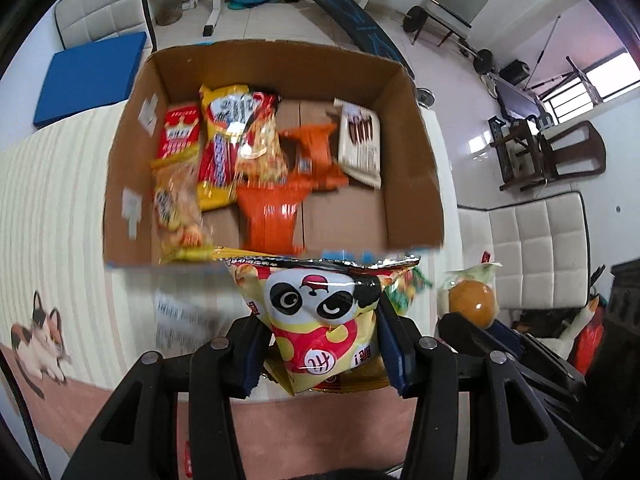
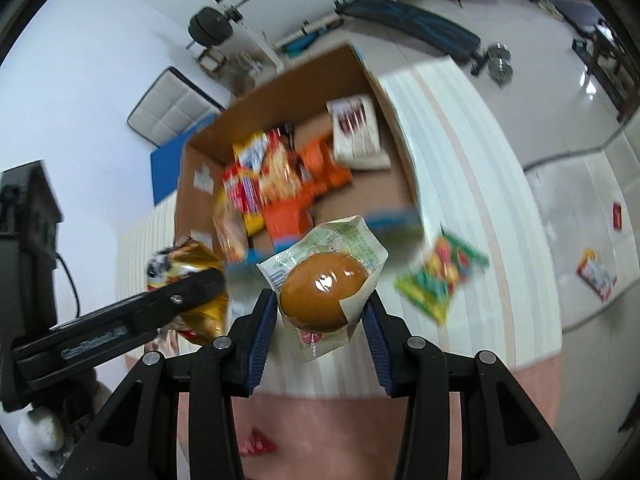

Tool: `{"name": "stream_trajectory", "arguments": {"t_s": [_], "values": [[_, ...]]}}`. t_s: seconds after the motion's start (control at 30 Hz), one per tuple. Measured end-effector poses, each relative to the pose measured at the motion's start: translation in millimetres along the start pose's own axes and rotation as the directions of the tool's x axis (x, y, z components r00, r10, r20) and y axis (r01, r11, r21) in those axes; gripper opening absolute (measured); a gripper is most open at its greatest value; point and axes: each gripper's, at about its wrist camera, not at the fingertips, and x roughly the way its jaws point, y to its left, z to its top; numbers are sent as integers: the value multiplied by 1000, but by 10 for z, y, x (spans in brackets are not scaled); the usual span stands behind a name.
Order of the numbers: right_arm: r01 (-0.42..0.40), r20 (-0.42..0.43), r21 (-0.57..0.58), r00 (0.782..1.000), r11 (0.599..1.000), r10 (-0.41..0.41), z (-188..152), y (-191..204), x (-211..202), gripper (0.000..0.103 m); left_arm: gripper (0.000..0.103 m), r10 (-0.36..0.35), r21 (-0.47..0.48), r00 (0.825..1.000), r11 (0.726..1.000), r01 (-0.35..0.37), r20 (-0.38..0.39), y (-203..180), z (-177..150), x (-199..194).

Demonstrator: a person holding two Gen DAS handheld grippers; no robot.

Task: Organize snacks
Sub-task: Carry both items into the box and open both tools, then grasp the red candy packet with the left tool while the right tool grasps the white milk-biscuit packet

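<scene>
Left gripper (image 1: 320, 340) pinching panda snack bag (image 1: 324, 316), right gripper (image 2: 320, 312) pinching wrapped bun (image 2: 324, 284), both poised near cardboard box (image 1: 416, 168) for deposit.

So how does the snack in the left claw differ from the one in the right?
The yellow-and-red panda-print foil bag is opaque and flat-sided; the clear-wrapped round brown bun shows its contents and is domed. The bag fills the left claw; the bun sits loosely in the right claw. Both are held near the cardboard box.
</scene>
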Motion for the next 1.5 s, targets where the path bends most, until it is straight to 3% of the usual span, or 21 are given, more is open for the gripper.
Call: {"name": "stream_trajectory", "arguments": {"t_s": [0.3,0.6,0.67,0.7,0.73,0.83,0.93,1.03,1.2,1.33,1.43,1.5], "values": [[58,-49,-3,997,998,-58,602,-36,513,46,46,-74,-43,981,997,67,-181,42,770,573],[74,-133,14,989,997,-71,701,-177,833,53,48,-18,8,957,1000,21,-290,-80,872,972],[85,-140,17,987,996,-81,704,-194,842,66,60,-18,11,960,1000,22,-281,-80,873,977],[88,-137,18,987,996,-85,706,-196,836,74,71,-21,14,958,1000,26,-284,-76,884,977],[92,-135,17,987,996,-88,711,-198,830,75,75,-24,8,959,1000,27,-283,-71,891,970],[95,-143,17,985,995,-92,711,-205,823,76,78,-34,-1,964,999,35,-263,-75,904,911],[109,-143,4,984,994,-107,692,-182,791,87,79,-26,11,969,1000,30,-244,-78,906,849],[132,-124,-22,983,991,-134,648,-132,723,91,79,-5,37,979,999,12,-202,-76,866,716],[120,-39,-82,992,989,-124,486,-14,527,92,79,62,75,997,996,-58,-51,-53,707,362],[143,53,-158,989,977,-136,260,122,372,96,79,118,72,991,990,-122,62,99,505,86],[87,16,-176,996,980,-86,19,172,372,96,79,134,41,986,990,-138,95,322,207,-73],[53,-61,-170,996,984,-64,-217,185,459,96,79,153,30,984,987,-156,87,448,14,-113]]}}
